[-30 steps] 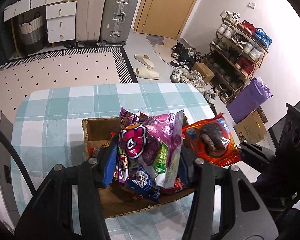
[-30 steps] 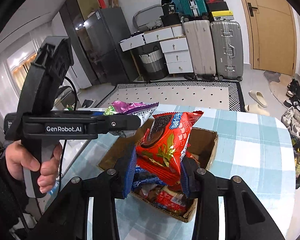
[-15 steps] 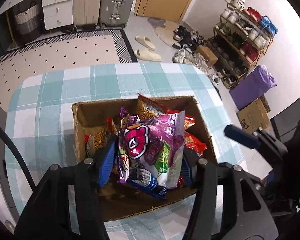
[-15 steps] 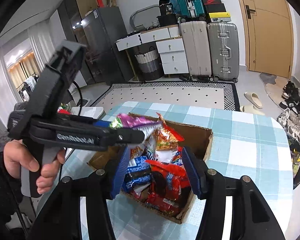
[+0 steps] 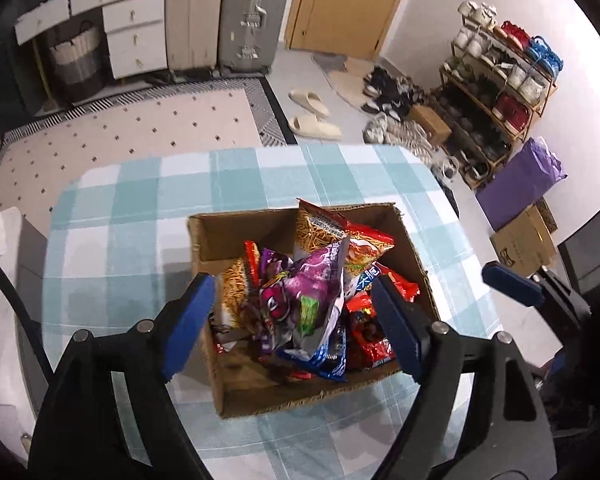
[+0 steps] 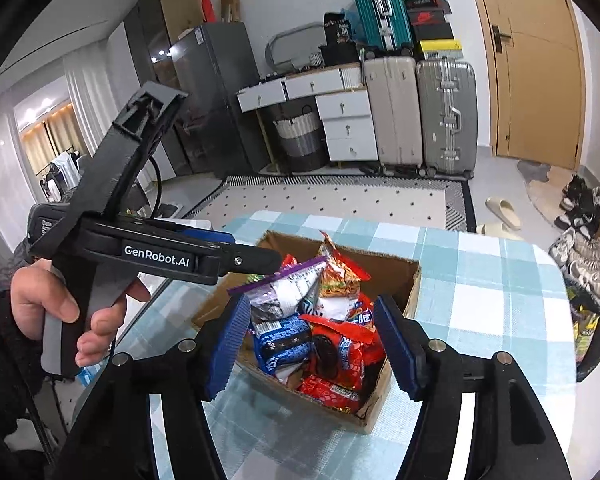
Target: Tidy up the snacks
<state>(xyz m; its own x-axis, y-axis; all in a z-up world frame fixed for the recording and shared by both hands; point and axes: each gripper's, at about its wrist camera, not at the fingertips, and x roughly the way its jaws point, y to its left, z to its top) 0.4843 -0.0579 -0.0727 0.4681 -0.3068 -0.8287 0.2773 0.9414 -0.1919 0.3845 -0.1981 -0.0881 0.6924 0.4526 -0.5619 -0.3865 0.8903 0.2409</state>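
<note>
The box [image 5: 236,392] sits on the worktop [image 5: 112,240], open at the top and heaped with snack packs. A purple bag [image 5: 312,288] lies on top of the heap, leaning toward the middle, with a red-and-orange noodle pack [image 5: 332,232] standing tilted behind it against the far wall. Along the box's left side lie more orange noodle packs [image 5: 234,292]; on the right are red packs [image 5: 370,340], and a blue pack [image 5: 332,360] pokes out under the purple bag near the front wall. From the right wrist view the same heap shows a red cookie pack [image 6: 340,352] and a blue cookie pack [image 6: 280,344] at the near side, the purple bag [image 6: 280,288] above them.

The left claw [image 5: 292,320] hangs over the box with its blue pads wide apart, gripping nothing; the purple bag lies loose between and below them. The right claw [image 6: 312,340] is likewise spread wide over the near end of the box and holds nothing. The person's left hand [image 6: 52,304] grips the left tool's handle beside the worktop.

The worktop carries a teal-and-white check cloth. Beyond it lie a patterned rug [image 5: 120,136] and suitcases [image 5: 252,16].
</note>
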